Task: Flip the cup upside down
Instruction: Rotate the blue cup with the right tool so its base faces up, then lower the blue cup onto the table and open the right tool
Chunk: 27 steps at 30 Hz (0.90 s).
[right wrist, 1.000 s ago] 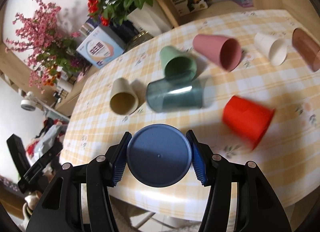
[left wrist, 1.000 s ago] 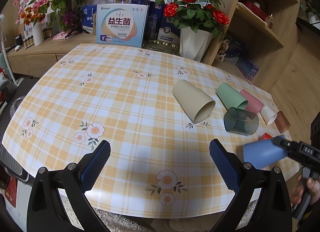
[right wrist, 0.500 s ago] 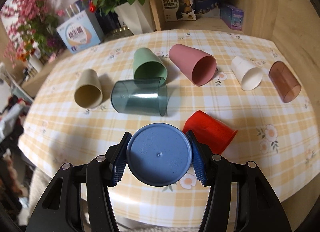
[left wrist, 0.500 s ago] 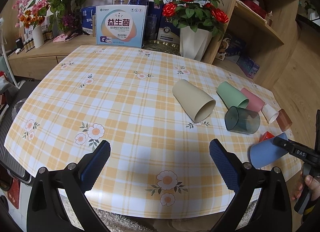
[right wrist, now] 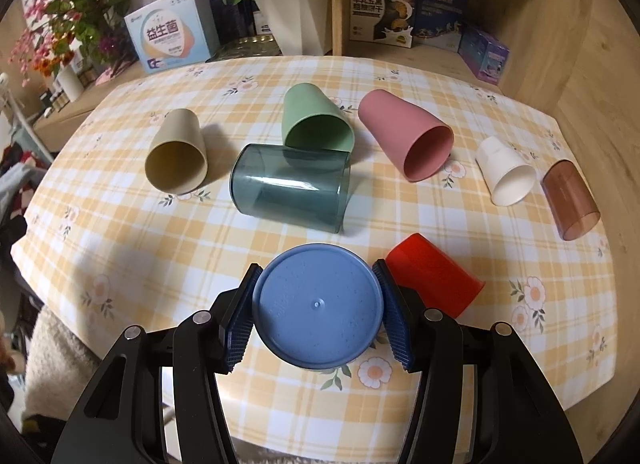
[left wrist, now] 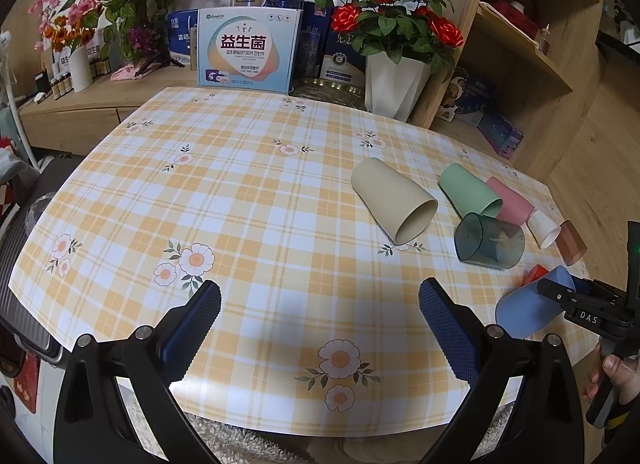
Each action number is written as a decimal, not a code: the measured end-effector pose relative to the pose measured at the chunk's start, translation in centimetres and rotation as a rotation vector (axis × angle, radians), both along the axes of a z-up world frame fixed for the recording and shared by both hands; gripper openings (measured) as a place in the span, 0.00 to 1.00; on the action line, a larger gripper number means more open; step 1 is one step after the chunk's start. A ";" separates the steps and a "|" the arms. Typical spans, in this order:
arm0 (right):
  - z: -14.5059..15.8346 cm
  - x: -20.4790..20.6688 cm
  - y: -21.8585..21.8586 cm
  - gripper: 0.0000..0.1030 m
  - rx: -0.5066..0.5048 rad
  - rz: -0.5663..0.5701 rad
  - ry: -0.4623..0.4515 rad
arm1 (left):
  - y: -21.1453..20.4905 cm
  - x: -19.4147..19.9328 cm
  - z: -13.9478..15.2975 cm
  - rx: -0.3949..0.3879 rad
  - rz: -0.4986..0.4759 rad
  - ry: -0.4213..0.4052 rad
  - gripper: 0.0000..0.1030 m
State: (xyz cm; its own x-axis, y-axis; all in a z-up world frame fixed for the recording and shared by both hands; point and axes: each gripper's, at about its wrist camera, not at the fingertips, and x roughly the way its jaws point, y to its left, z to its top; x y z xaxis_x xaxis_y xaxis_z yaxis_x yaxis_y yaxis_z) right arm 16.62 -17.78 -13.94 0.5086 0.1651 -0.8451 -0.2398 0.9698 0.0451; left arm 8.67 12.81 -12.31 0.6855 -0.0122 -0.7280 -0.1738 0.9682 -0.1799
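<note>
Right gripper (right wrist: 317, 310): clamped on blue cup (right wrist: 316, 306), base facing camera, over the table's (right wrist: 120, 232) near edge. Left gripper (left wrist: 320, 324): jaws wide apart, holding nothing.

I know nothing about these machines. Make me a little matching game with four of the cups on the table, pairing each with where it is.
Cups:
1. blue cup
2. red cup
3. beige cup
4. brown see-through cup

Places:
a. far right on the table
b. far left on the table
c. clamped in the right tongs
d. on its side, just right of those tongs

Pairs: 1-c, 2-d, 3-b, 4-a
</note>
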 end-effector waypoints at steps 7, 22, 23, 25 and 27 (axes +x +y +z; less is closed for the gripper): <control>0.0 0.1 0.5 0.53 -0.018 0.001 0.003 | 0.0 -0.1 0.1 0.009 0.000 -0.004 0.94; 5.0 -1.8 -0.9 0.59 0.084 -0.051 -0.068 | -1.2 -1.1 4.9 0.111 -0.008 -0.091 0.94; 5.9 -2.3 -1.0 0.60 0.093 -0.051 -0.088 | -1.4 -1.3 5.5 0.117 -0.008 -0.104 0.94; 7.9 -3.4 -1.3 0.63 0.107 -0.050 -0.139 | -1.9 -1.8 6.6 0.127 -0.015 -0.128 0.94; 9.9 -4.7 -1.9 0.70 0.123 -0.058 -0.202 | -2.3 -2.4 8.1 0.136 -0.024 -0.161 0.94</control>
State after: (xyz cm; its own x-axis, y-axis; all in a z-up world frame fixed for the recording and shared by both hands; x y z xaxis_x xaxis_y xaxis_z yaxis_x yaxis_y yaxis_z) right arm 11.90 -19.64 -4.00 0.6772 0.2261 -0.7002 -0.1998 0.9724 0.1207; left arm 6.25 10.47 -4.23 0.7938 0.0610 -0.6051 -0.1296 0.9891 -0.0704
